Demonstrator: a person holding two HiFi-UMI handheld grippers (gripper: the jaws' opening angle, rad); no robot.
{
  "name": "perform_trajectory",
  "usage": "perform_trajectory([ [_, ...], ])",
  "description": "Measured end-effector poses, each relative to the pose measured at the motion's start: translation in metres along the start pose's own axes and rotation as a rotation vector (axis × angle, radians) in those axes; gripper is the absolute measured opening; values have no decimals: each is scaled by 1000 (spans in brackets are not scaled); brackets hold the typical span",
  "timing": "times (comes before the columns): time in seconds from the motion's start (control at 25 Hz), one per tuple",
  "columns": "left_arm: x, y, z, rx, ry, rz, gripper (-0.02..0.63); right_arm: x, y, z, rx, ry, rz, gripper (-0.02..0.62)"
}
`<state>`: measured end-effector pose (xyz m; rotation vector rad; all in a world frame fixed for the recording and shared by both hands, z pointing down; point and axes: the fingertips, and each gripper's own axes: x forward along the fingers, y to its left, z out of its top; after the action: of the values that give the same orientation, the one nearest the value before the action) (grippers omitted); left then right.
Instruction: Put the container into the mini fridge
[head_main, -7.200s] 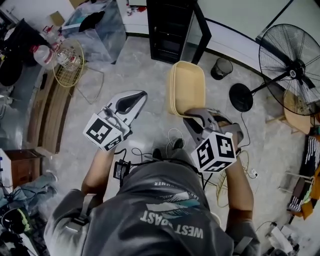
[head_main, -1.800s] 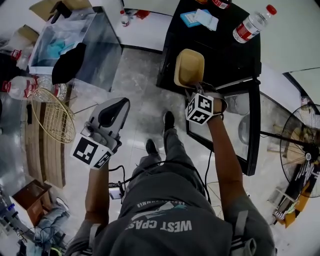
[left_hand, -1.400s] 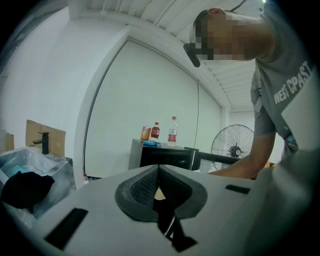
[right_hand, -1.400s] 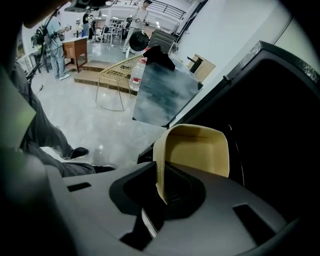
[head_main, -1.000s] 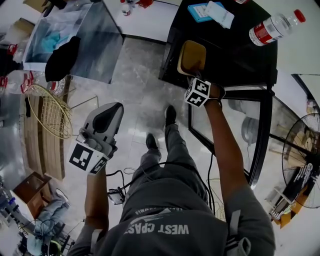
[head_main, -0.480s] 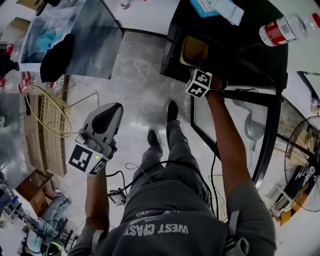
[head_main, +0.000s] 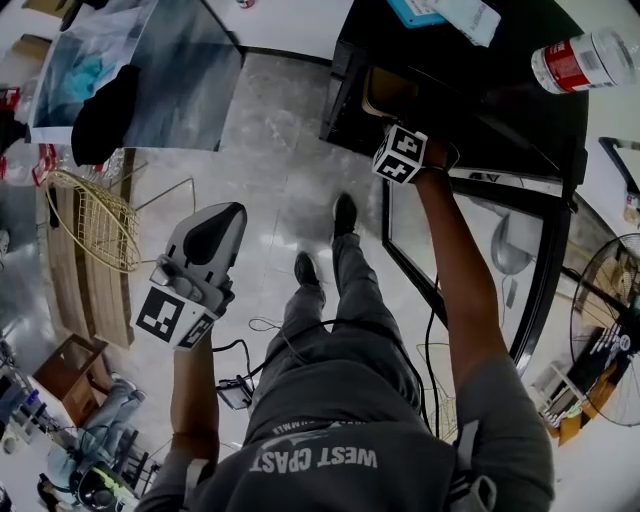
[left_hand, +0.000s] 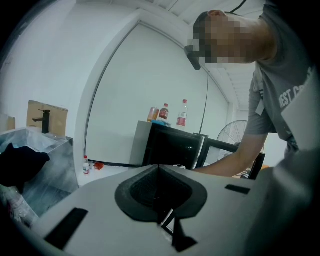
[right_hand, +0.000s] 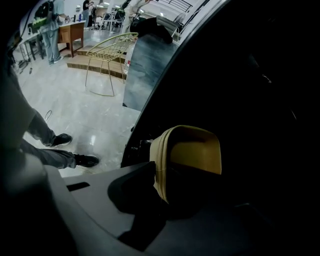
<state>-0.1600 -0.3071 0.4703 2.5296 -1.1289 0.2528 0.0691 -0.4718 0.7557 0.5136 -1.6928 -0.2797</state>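
Observation:
The tan container (right_hand: 192, 150) stands on edge inside the dark mini fridge (head_main: 450, 70); in the head view only a sliver of the container (head_main: 385, 92) shows under the fridge's top. My right gripper (right_hand: 162, 175) reaches into the fridge with the container's rim between its jaws. The left pad still touches the rim while the jaws are opening. From above, the right gripper (head_main: 392, 125) sits at the fridge's mouth, beside the open glass door (head_main: 540, 270). My left gripper (head_main: 215, 228) hangs over the floor to the left, shut and empty, with its pads (left_hand: 159, 172) meeting.
A water bottle (head_main: 585, 62) and a blue box (head_main: 440, 12) lie on the fridge top. A wire chair (head_main: 85, 220) stands at the left, a grey cabinet with a dark cloth (head_main: 105, 110) behind it. A fan (head_main: 610, 310) is at the right. The person's feet (head_main: 342, 215) stand before the fridge.
My right gripper has pushed the container farther into the fridge, so less of it shows from above. The left gripper has stayed about where it was.

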Motion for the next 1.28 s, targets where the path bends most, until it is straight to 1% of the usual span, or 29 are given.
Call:
perform_trajectory([
  [0.2, 5, 2, -2, -5, 4, 3, 17, 8, -13, 0, -15, 4, -37, 84],
  [0.36, 6, 2, -1, -3, 5, 3, 17, 17, -19, 0, -13, 7, -42, 89],
  [0.52, 6, 1, 1, 3, 2, 7, 17, 24, -32, 0, 0, 13, -60, 114],
  [0.64, 4, 1, 5, 7, -2, 12, 17, 22, -39, -1, 26, 30, -59, 153],
  [0.84, -4, -1, 16, 24, -18, 24, 17, 7, -39, -1, 69, 27, -54, 173],
  [0.92, -9, -1, 21, 31, -27, 34, 17, -7, -37, 1, 106, 7, -59, 173],
  [1.08, -19, -3, 31, 43, -52, 58, 17, -47, -32, 10, 232, -64, -74, 170],
  [1.12, -20, -5, 34, 47, -59, 64, 17, -60, -32, 11, 267, -91, -78, 159],
  [1.24, -20, -16, 45, 68, -77, 71, 17, -107, -33, 12, 371, -191, -83, 76],
  [1.28, -20, -20, 49, 75, -83, 71, 17, -126, -33, 12, 397, -221, -78, 59],
])
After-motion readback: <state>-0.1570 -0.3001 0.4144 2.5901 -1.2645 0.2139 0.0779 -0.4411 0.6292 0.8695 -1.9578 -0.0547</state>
